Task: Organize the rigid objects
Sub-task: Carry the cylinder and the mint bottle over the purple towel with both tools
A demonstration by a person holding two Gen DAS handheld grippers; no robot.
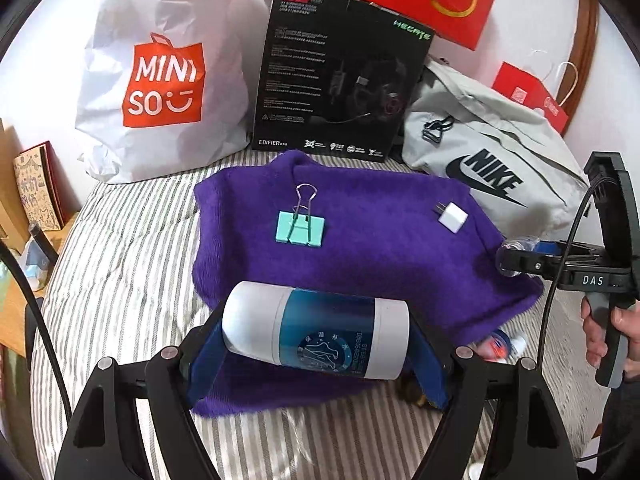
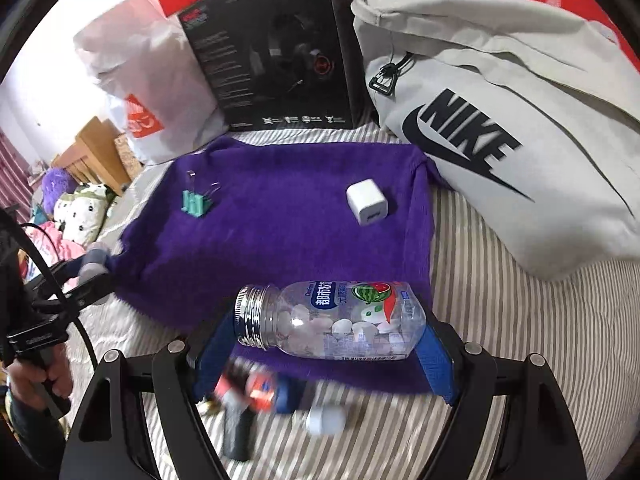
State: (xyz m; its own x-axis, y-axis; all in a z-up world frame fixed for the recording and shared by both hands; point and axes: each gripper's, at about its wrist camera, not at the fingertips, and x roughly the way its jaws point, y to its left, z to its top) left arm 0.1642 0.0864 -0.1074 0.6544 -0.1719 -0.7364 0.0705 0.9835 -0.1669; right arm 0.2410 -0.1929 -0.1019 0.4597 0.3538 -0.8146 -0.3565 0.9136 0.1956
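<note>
Left gripper (image 1: 316,344) and right gripper (image 2: 332,324) tilted downward, jaws wide, apparently each clamping something.

left wrist: steep down, close | right wrist: same | shared: purple cloth (image 1: 360,248) (image 2: 280,216)

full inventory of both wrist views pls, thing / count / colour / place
cylinder container: 1, white and blue, sideways in left gripper
candy jar: 1, clear, silver lid, sideways in right gripper
binder clip: 1, mint, on cloth
charger plug: 1, white, on cloth
cloth: 1, purple, on striped bed
shopping bag: 1, white, back left
headset box: 1, black, back centre
Nike bag: 1, grey, back right
</note>
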